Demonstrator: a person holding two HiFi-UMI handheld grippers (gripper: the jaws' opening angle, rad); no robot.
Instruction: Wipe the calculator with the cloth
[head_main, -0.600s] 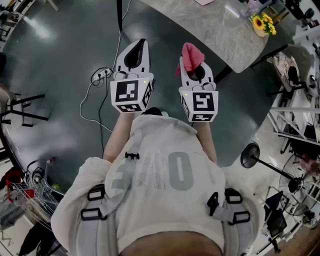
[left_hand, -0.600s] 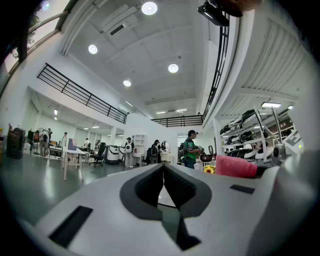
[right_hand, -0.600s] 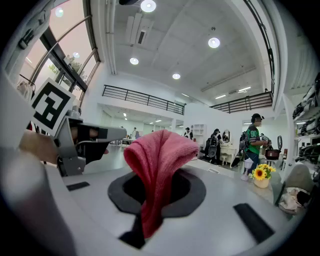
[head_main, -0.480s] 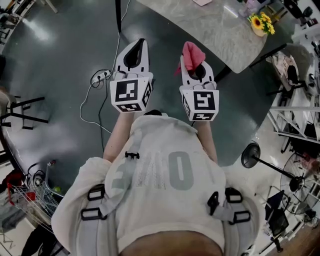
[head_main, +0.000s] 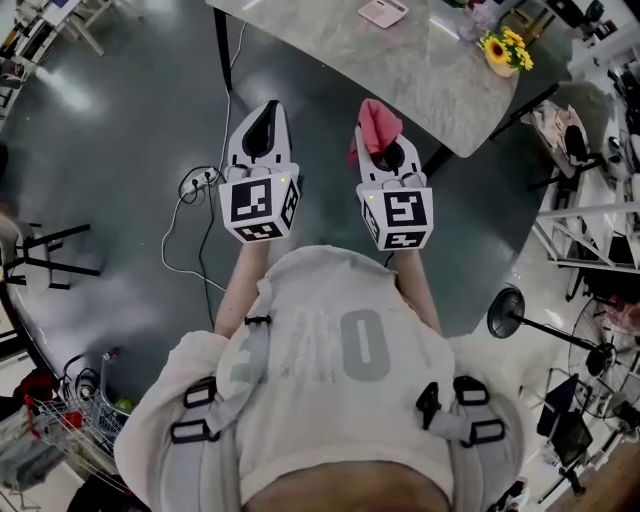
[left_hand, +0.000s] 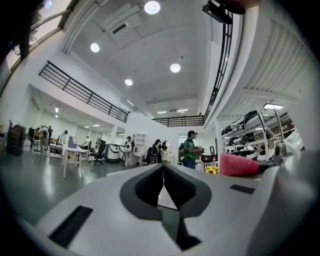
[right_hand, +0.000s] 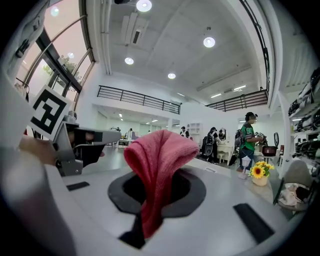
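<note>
1. As seen from the head view, both tools are held side by side and apart in front of the person's chest, over the dark floor (head_main: 120, 120) and short of the bench (head_main: 420, 70).
2. The left claw (left_hand: 163, 172) is recorded as pressed together, its two dark pads meeting along a thin seam. Nothing is held between them.
3. The right claw (right_hand: 155, 182) is recorded as pinching the cloth (right_hand: 160, 147). The cloth is pink-red, is gripped at its lower part, and stands up out of the jaws with its top folded over.
4. Both tools are pointed roughly level, toward the bench.
5. The calculator (head_main: 382, 12) is found lying flat on the bench top near its far edge. It is seen as a small pink slab; its keys are too small to be made out.
6. The calculator is well apart from the cloth and from both claws. No contact between cloth and calculator is observed.
7. A pot of yellow flowers (head_main: 497, 50) is noted on the bench, to the right of the calculator.
8. A white cable with a power strip (head_main: 200, 158) is noted on the floor, left of the left tool.
9. Several people are seen standing in the hall beyond the bench in both gripper views.
</note>
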